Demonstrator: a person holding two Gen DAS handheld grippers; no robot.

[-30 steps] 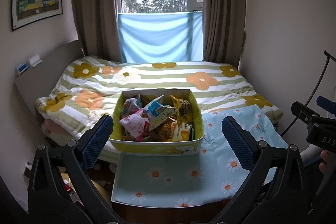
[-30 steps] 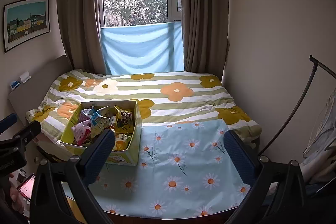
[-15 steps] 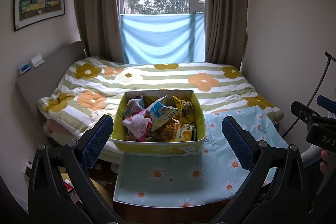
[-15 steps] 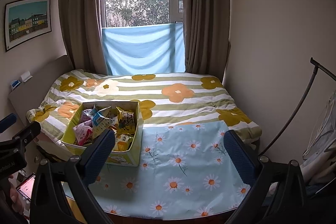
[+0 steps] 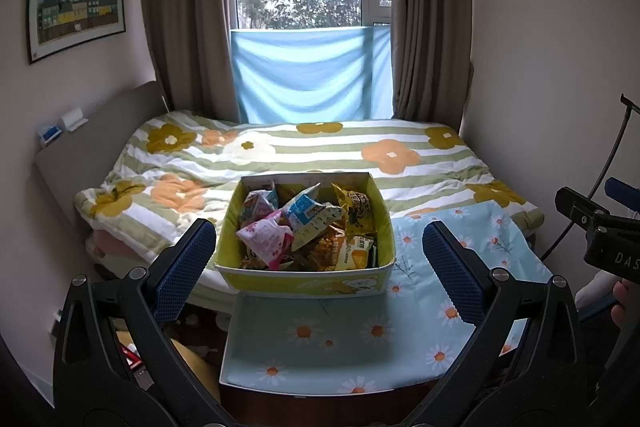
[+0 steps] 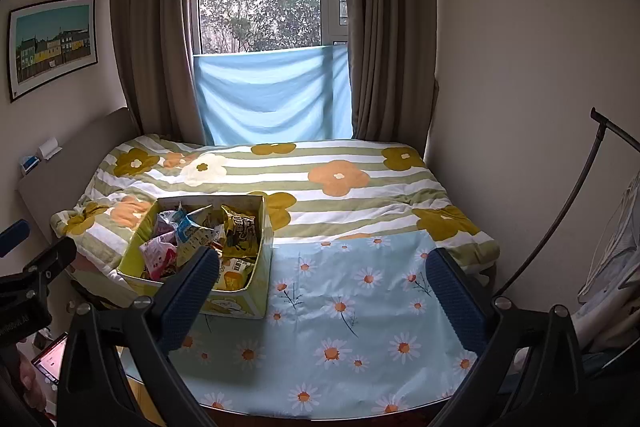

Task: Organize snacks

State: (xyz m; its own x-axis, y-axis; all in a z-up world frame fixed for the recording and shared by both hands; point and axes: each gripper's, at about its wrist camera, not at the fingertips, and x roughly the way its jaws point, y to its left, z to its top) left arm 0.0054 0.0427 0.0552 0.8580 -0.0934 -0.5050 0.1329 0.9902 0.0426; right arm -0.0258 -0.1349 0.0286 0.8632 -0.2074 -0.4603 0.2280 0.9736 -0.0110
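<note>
The left hand-held gripper (image 5: 318,259) is spread wide and holds nothing. Straight ahead of it sits the yellow snack box (image 5: 304,283), full of snack bags (image 5: 298,227), on the daisy cloth (image 5: 360,339). The right hand-held gripper (image 6: 320,291) is spread wide too, with the box ahead to its left

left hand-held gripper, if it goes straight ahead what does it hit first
Probably the yellow snack box, which sits dead ahead between the open fingers of the left hand-held gripper; its front wall or the packets heaped inside. Depth is hard to judge.
</note>
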